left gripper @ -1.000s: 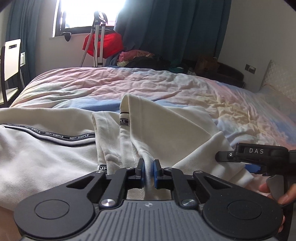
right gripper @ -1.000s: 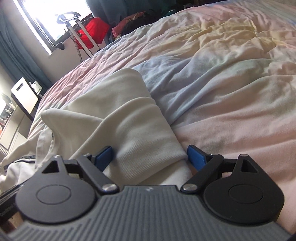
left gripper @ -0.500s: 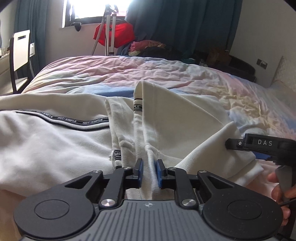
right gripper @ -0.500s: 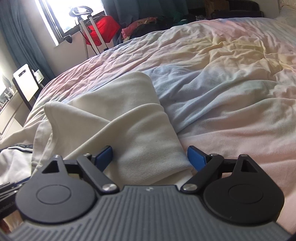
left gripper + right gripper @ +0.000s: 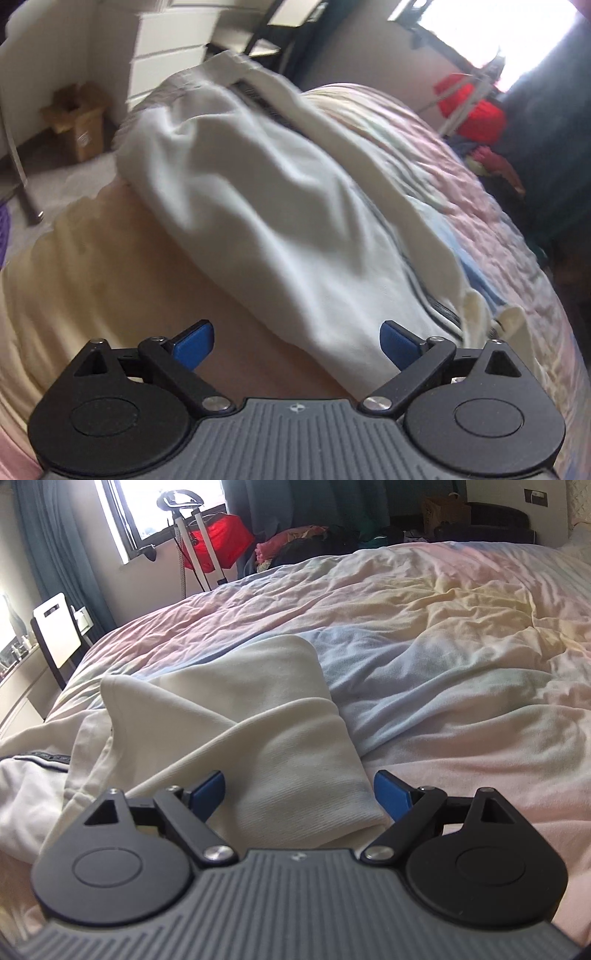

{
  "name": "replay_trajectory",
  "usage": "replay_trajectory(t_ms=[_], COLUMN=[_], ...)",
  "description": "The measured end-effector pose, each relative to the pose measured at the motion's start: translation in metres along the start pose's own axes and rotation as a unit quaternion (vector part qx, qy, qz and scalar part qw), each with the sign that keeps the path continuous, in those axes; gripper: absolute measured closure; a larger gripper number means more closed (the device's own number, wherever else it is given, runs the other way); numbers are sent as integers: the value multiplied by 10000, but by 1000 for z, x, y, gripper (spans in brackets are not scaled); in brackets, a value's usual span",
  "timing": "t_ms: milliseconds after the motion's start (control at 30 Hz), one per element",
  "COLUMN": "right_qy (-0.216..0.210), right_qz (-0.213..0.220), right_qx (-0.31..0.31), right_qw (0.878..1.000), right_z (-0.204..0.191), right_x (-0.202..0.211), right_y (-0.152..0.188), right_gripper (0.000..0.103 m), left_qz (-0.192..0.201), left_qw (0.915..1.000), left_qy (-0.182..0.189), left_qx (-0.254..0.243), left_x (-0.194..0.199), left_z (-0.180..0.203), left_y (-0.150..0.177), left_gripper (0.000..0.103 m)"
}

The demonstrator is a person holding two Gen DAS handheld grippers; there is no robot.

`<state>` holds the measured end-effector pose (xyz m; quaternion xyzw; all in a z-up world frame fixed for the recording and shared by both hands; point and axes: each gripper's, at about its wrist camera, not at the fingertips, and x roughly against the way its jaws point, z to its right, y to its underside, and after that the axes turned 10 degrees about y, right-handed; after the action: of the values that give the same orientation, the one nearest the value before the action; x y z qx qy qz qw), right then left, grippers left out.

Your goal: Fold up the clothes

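Left tongs (image 5: pixel 297 341): you held them spread, gripping nothing, over the cream cotton sweatshirt (image 5: pixel 266 221).
Right tongs (image 5: pixel 299 788): spread astride its ribbed cuff (image 5: pixel 314 775), ready to pinch.
Bed (image 5: pixel 461 635): pastel duvet served as folding surface.

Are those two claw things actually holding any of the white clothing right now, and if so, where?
Nothing is held. The left gripper and right gripper are both open; the white garment just lies on the bed between the fingers.

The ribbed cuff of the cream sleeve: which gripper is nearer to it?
Right. The right gripper has its open jaws on either side of the ribbed cuff. The left gripper, also open, faces the white body of the garment; no cuff shows there.
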<state>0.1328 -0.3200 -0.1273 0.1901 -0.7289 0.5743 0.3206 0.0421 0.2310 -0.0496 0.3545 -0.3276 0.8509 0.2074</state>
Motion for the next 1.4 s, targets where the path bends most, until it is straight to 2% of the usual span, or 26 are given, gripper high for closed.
replay_trajectory(t_ms=[67, 100, 133, 200, 233, 300, 333, 367, 400, 467, 567, 667, 733, 833, 967, 1067, 1100, 1200, 1267, 1400], right_qy=[14, 31, 40, 54, 60, 57, 58, 62, 69, 77, 63, 103, 168, 172, 178, 182, 183, 172, 171, 256], right_qz=[8, 14, 16, 11, 6, 1, -1, 2, 5, 11, 2, 77, 216, 197, 172, 153, 147, 67, -86, -252], right_qx=[60, 91, 106, 127, 139, 129, 128, 141, 156, 187, 169, 168, 183, 148, 102, 67, 56, -527, -964, -1668], right_qw=[10000, 10000, 9999, 9999, 9999, 9999, 9999, 9999, 9999, 9998, 9998, 9998, 9995, 9995, 9996, 9997, 9997, 9984, 9952, 9853], right_z=[-1, -2, -2, -3, -4, -4, -4, -4, -5, -5, -4, -5, -6, -4, -1, 2, 2, 28, 45, 71], right_x=[0, 0, 0, -1, -2, -3, -4, -4, -4, -5, -5, -3, 1, 0, -3, -4, -5, -6, -11, -16], right_y=[1, 2, 2, 3, 3, 2, 2, 2, 2, 3, 3, 2, 0, -1, -4, -6, -6, -11, -13, -14], right_gripper=[14, 14, 14, 14, 14, 14, 14, 14, 14, 14, 14, 14, 14, 14, 14, 14, 14, 14, 14, 14], left_qz=[155, 346, 505, 773, 910, 1176, 1308, 1380, 1413, 1493, 1611, 1825, 2077, 2388, 2705, 2965, 3073, 3402, 3604, 3911], left_qw=[9954, 9881, 9823, 9752, 9738, 9720, 9704, 9684, 9685, 9719, 9760, 9785, 9765, 9700, 9564, 9387, 9295, 9004, 8768, 8166], left_qy=[113, 261, 341, 409, 388, 382, 398, 481, 542, 534, 521, 454, 417, 388, 362, 238, 187, 289, 379, 453], left_qx=[934, 1479, 1770, 2035, 2046, 1996, 1991, 2019, 1979, 1737, 1372, 850, 389, -238, -1036, -1741, -2029, -2698, -3160, -4221], left_x=[-5, -5, -5, -5, -4, -2, -1, -2, -4, -4, -5, 0, 6, 15, 21, 28, 31, 39, 42, 34], left_z=[-29, -43, -51, -58, -59, -59, -59, -60, -59, -49, -36, -15, 6, 34, 66, 94, 108, 146, 176, 241], left_y=[-14, -19, -23, -33, -38, -46, -50, -56, -59, -62, -65, -66, -60, -49, -37, -18, -7, 23, 46, 108], left_gripper=[17, 17, 20, 25, 30, 34, 40, 53, 58, 76, 90, 92, 92, 93, 93, 93, 93, 93, 93, 93])
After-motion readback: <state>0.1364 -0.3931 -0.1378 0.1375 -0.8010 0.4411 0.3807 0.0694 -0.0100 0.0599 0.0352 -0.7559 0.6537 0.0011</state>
